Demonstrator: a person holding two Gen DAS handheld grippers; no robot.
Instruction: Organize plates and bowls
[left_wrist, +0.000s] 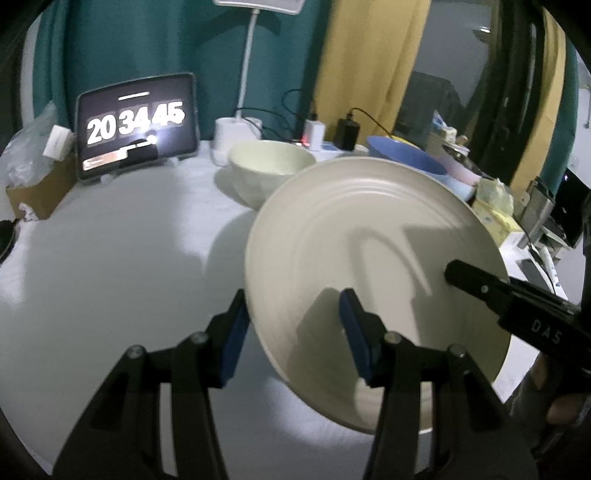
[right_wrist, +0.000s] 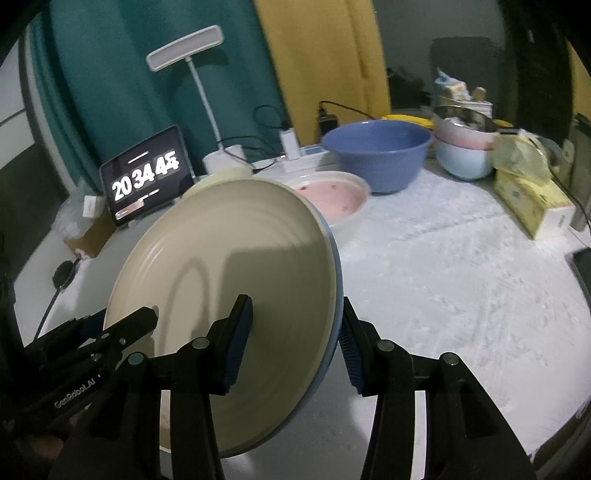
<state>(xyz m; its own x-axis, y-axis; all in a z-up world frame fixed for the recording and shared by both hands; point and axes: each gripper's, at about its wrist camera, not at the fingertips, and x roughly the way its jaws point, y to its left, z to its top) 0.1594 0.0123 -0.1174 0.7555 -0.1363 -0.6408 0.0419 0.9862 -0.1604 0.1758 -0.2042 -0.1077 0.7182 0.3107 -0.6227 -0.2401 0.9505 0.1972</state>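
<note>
Hidden: cream bowl mostly behind plates | Plates: cream ribbed plate stacked on a blue one, tilted above the table's near edge | Left gripper and right gripper each clamping opposite rims | Bowls at far edge: five.

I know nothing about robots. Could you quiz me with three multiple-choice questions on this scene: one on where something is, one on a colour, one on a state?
1. Where is the pink dish?
A) just in front of the blue bowl
B) on the tablet
C) inside the blue bowl

2. What colour is the top of the held plate?
A) red
B) cream
C) black

3. How is that plate?
A) flat on the table
B) broken
C) tilted, gripped from two sides

Answers:
A, it lies on the table before the bowl.
B, its face is cream.
C, the left gripper and right gripper have their jaws closed on its rim.
</note>
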